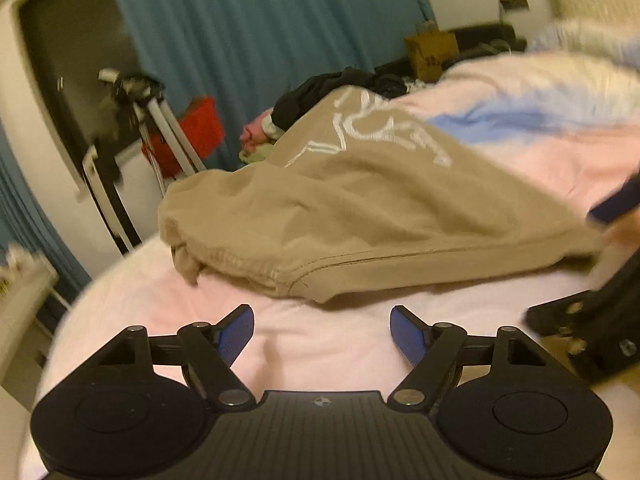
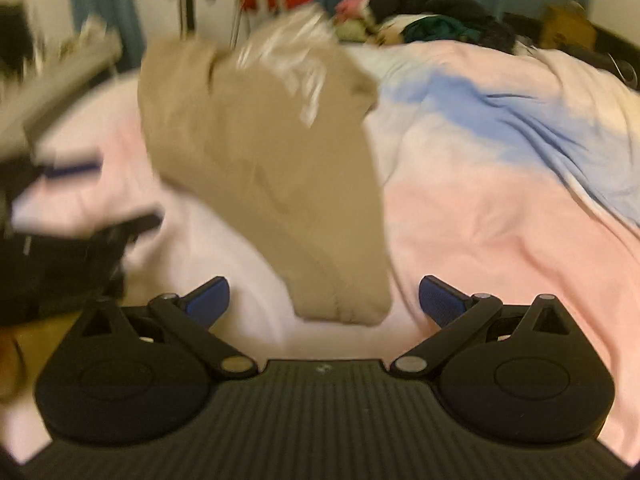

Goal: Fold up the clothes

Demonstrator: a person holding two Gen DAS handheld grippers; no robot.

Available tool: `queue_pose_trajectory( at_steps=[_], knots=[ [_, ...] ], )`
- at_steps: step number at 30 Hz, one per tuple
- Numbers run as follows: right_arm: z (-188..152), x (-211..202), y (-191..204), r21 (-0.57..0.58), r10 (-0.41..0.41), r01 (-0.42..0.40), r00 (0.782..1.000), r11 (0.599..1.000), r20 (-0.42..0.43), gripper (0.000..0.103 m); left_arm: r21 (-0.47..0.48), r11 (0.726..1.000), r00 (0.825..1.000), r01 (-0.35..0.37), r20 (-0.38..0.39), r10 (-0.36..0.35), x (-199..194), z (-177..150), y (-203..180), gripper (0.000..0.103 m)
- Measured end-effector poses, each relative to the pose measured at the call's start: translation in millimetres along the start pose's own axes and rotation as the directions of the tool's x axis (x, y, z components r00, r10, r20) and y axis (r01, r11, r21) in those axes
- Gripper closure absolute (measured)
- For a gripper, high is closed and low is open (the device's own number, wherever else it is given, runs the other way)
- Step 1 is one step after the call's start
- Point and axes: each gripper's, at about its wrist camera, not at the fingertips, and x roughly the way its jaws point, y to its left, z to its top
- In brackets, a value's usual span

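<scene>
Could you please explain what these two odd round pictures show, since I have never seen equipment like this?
No robot arm here: a person holds a two-finger gripper in each hand, and each carries a wide-angle camera looking forward along its fingers, hence the round, bent pictures. One picture comes from the left gripper, the other from the right gripper. The black shapes with blue pads at the bottom are the fingers. Both grippers are open and hold nothing. Ahead lies a tan garment with white lettering on a pink and blue bedspread; it is bunched, not neatly folded. A pile of dark clothes sits at the far end. The right view is blurred.
</scene>
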Motion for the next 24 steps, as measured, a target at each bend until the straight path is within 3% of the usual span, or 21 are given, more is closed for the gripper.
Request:
queue_pose_trajectory(
  at_steps=[2,4,7,10,13,14,19,22,24],
  knots=[
    [-1,10,10,-0.042,-0.053,0.054,0.998,0.998,0.016,0.0,0.022,0.997,0.997,-0.073,0.018,0.073,15,-1,-5,0.022],
    [3,8,5,-0.004,-0.065,0.065,0.995,0.998,0.073,0.0,0.015,0.99,0.988,-0.144,0.061,0.143,22,0,-2,0.022],
    [10,3,-3,0.066,-0.081,0.071,0.983,0.995,0.163,0.0,-0.052,0.967,0.958,-0.25,0.134,0.255,21,5,8,0.02],
    [18,-1,-12,0.136,-0.103,0.07,0.963,0.988,0.251,0.0,-0.18,0.944,0.93,-0.277,0.198,0.311,15,12,25,0.016],
    [25,-6,-20,0.206,-0.13,0.062,0.934,0.977,0.334,0.0,-0.261,0.907,0.885,-0.331,0.248,0.394,12,14,37,0.014],
    [26,-5,-21,0.211,-0.137,0.067,0.931,0.975,0.337,0.0,-0.29,0.895,0.881,-0.339,0.235,0.41,15,15,43,0.014],
    [25,23,-14,0.163,-0.101,0.074,0.981,0.984,0.165,0.0,-0.375,0.849,0.872,-0.373,0.172,0.459,24,16,68,0.013],
    [22,22,-13,0.161,-0.118,0.1,0.987,0.982,0.105,0.0,-0.39,0.841,0.869,-0.375,0.168,0.466,20,17,73,0.013],
    [21,12,-17,0.199,-0.148,0.121,0.981,0.972,0.128,0.0,-0.389,0.834,0.853,-0.391,0.188,0.487,10,18,70,0.013]
  ],
)
